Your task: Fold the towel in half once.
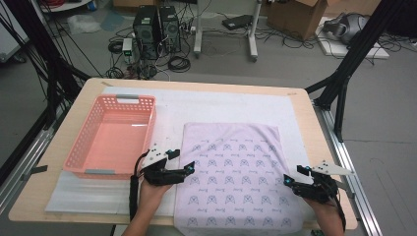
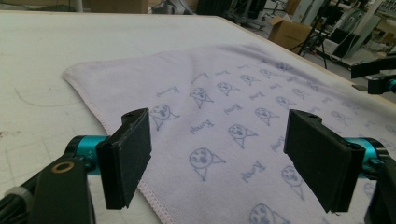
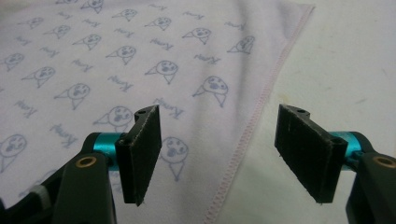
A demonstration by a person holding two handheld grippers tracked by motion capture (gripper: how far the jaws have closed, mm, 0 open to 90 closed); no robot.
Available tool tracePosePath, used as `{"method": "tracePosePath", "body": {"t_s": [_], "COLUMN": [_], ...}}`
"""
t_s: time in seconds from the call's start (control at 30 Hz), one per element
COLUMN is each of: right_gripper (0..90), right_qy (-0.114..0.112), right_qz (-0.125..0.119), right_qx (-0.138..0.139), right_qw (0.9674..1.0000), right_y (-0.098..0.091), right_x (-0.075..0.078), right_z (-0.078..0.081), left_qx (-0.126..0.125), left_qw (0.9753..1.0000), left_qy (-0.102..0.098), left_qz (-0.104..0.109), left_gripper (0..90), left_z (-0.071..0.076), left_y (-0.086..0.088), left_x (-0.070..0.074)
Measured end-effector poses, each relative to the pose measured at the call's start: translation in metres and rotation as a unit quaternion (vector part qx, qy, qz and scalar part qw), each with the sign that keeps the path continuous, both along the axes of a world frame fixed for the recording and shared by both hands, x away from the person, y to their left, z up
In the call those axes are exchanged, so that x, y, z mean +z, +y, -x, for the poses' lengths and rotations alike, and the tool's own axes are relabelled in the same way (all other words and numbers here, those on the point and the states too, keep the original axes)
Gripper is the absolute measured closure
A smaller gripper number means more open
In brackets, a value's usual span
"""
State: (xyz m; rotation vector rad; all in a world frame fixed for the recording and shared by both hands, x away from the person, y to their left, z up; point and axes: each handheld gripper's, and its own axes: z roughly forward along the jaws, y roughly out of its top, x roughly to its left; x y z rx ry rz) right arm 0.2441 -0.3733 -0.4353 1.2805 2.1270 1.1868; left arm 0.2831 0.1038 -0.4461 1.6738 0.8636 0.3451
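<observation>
Two hand-held grippers wait at the sides of a flat cloth.

Left hand-held gripper (image 1: 179, 164) and right hand-held gripper (image 1: 293, 176) both stand wide open, holding nothing — each over a side hem of the pale purple printed cloth (image 1: 235, 174), likely ready to pinch it. It lies flat on the surface (image 1: 300, 105) — beside it, the pink plastic basket (image 1: 74, 152) is empty.
</observation>
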Motion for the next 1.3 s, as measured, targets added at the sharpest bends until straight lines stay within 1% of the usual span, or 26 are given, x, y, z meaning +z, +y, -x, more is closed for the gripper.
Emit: {"method": "tracePosePath", "body": {"t_s": [0.03,0.1,0.13,0.2,0.23,0.3,0.33,0.37,0.4,0.47,0.53,0.6,0.67,0.73,0.8,0.87,0.9,0.93,0.97,1.03,1.07,1.13,1.17,1.23,1.27,1.3], "right_gripper": [30.8,32.5,33.0,33.4,33.9,34.5,35.4,35.9,36.0,37.1,38.4,39.6,40.8,41.4,42.2,42.0,41.4,40.3,39.0,38.4,38.6,40.9,42.1,44.9,47.3,48.5], "right_qy": [0.0,0.005,0.004,0.007,0.011,0.012,0.016,0.02,0.021,0.023,0.026,0.028,0.033,0.041,0.048,0.054,0.059,0.061,0.065,0.062,0.064,0.068,0.069,0.073,0.072,0.071], "right_qz": [-0.002,-0.006,-0.005,-0.004,-0.003,0.001,0.0,0.002,0.002,-0.005,-0.003,0.0,-0.007,-0.014,-0.02,-0.011,-0.008,-0.008,-0.006,0.001,0.005,0.018,0.023,0.039,0.044,0.05], "right_qx": [-0.001,-0.004,-0.001,-0.001,-0.001,0.001,-0.001,-0.002,-0.004,-0.008,-0.009,-0.01,-0.019,-0.022,-0.03,-0.036,-0.041,-0.042,-0.047,-0.049,-0.05,-0.05,-0.048,-0.048,-0.048,-0.049], "right_qw": [1.0,1.0,1.0,1.0,0.9999,0.9999,0.9999,0.9998,0.9998,0.9997,0.9996,0.9995,0.9992,0.9988,0.9982,0.9978,0.9974,0.9972,0.9968,0.9969,0.9967,0.9963,0.9962,0.9954,0.9953,0.995], "right_y": [-0.001,-0.001,-0.001,-0.001,0.0,-0.001,-0.002,-0.003,-0.004,-0.005,-0.004,-0.003,-0.003,-0.004,-0.004,-0.004,-0.004,-0.004,-0.003,-0.001,0.0,0.005,0.007,0.012,0.015,0.017], "right_x": [0.0,0.0,-0.001,-0.002,-0.003,-0.004,-0.005,-0.005,-0.006,-0.005,-0.003,-0.001,-0.001,-0.001,-0.001,-0.002,-0.001,-0.001,-0.001,0.0,0.001,0.0,-0.001,-0.002,-0.003,-0.004], "right_z": [0.0,-0.001,-0.002,-0.003,-0.003,-0.004,-0.006,-0.009,-0.011,-0.017,-0.024,-0.033,-0.045,-0.055,-0.065,-0.075,-0.079,-0.084,-0.088,-0.095,-0.098,-0.104,-0.107,-0.112,-0.114,-0.116], "left_qx": [0.005,0.013,0.017,0.021,0.021,0.025,0.03,0.032,0.034,0.031,0.027,0.031,0.03,0.031,0.031,0.041,0.049,0.059,0.072,0.088,0.099,0.11,0.111,0.114,0.118,0.116], "left_qw": [0.9999,0.9998,0.9996,0.9994,0.9992,0.9991,0.999,0.9989,0.9985,0.9984,0.9985,0.9984,0.9976,0.9979,0.997,0.9963,0.9953,0.9934,0.9901,0.9866,0.9848,0.981,0.9798,0.98,0.9793,0.9781], "left_qy": [-0.003,0.006,0.016,0.029,0.031,0.029,0.026,0.03,0.041,0.047,0.047,0.048,0.061,0.057,0.067,0.07,0.074,0.085,0.099,0.108,0.113,0.127,0.13,0.12,0.119,0.116], "left_qz": [-0.01,-0.017,-0.015,0.0,0.01,0.018,0.018,0.016,0.014,0.008,0.005,-0.002,-0.014,-0.002,-0.021,-0.028,-0.037,-0.049,-0.068,-0.084,-0.088,-0.098,-0.105,-0.11,-0.113,-0.127], "left_gripper": [25.6,27.0,27.0,27.0,27.0,28.5,28.8,28.8,28.7,28.7,28.6,28.7,28.8,29.3,31.1,31.4,31.7,32.3,33.1,33.9,34.6,35.2,36.2,40.3,41.0,43.3], "left_z": [0.0,-0.002,-0.003,-0.004,-0.006,-0.008,-0.01,-0.011,-0.013,-0.015,-0.019,-0.026,-0.035,-0.041,-0.05,-0.058,-0.063,-0.067,-0.073,-0.078,-0.081,-0.086,-0.087,-0.088,-0.088,-0.088], "left_y": [0.0,0.0,0.001,0.003,0.005,0.006,0.006,0.006,0.005,0.003,0.001,-0.003,-0.007,-0.011,-0.016,-0.019,-0.021,-0.022,-0.023,-0.025,-0.024,-0.024,-0.024,-0.025,-0.026,-0.027], "left_x": [-0.001,-0.001,-0.002,-0.003,-0.003,-0.003,-0.004,-0.004,-0.004,-0.003,0.0,0.003,0.006,0.008,0.011,0.011,0.01,0.01,0.009,0.006,0.004,-0.003,-0.006,-0.006,-0.006,-0.005]}}
